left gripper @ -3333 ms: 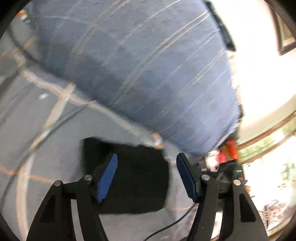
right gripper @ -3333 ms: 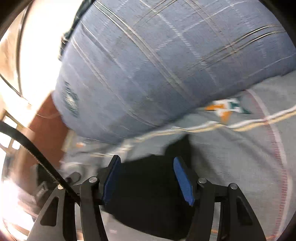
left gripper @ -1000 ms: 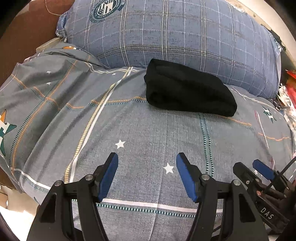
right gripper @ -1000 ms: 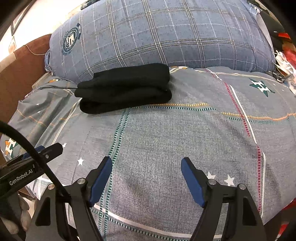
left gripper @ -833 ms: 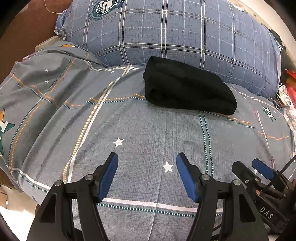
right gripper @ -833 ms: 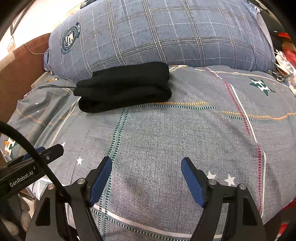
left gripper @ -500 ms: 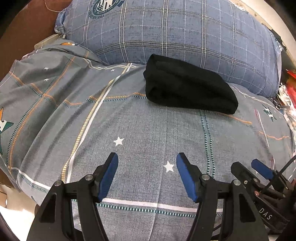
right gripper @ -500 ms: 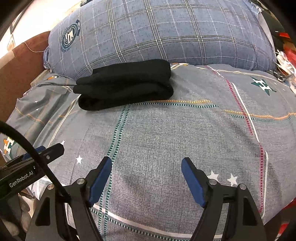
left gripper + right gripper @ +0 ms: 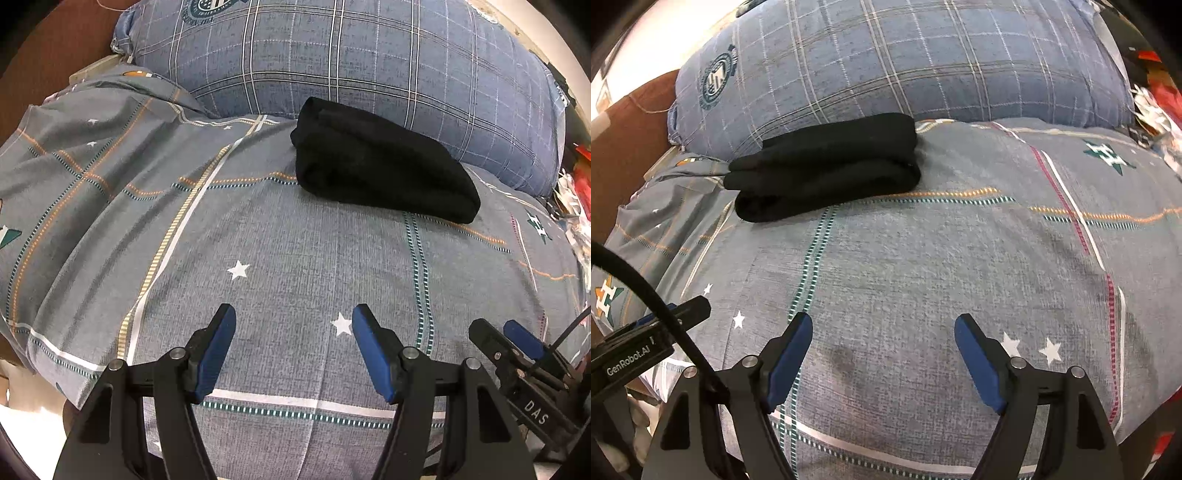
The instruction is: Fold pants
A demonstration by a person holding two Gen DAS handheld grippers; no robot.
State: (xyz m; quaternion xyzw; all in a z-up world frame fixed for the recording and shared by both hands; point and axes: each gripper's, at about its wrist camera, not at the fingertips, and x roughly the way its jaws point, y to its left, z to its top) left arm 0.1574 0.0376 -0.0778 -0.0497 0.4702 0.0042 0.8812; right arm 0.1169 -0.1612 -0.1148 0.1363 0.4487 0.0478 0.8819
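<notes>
The black pants (image 9: 380, 173) lie folded into a compact bundle on the grey patterned bed cover, against the blue plaid pillow. They also show in the right wrist view (image 9: 827, 170) as stacked folded layers. My left gripper (image 9: 293, 321) is open and empty, low over the cover near the bed's front edge, well short of the pants. My right gripper (image 9: 882, 328) is open and empty, also far back from the pants. The right gripper (image 9: 517, 343) shows at the lower right of the left wrist view, and the left gripper (image 9: 665, 317) at the lower left of the right wrist view.
A big blue plaid pillow (image 9: 351, 62) (image 9: 905, 55) lies behind the pants. The grey bed cover (image 9: 295, 251) (image 9: 942, 258) spans the bed. A brown headboard (image 9: 620, 140) stands at the left. Red and white clutter (image 9: 574, 184) sits at the right edge.
Over the last second both grippers stayed open and nearly still, far back from the folded pants. About three seconds ago both were close over the pants by the pillow; they have since pulled back.
</notes>
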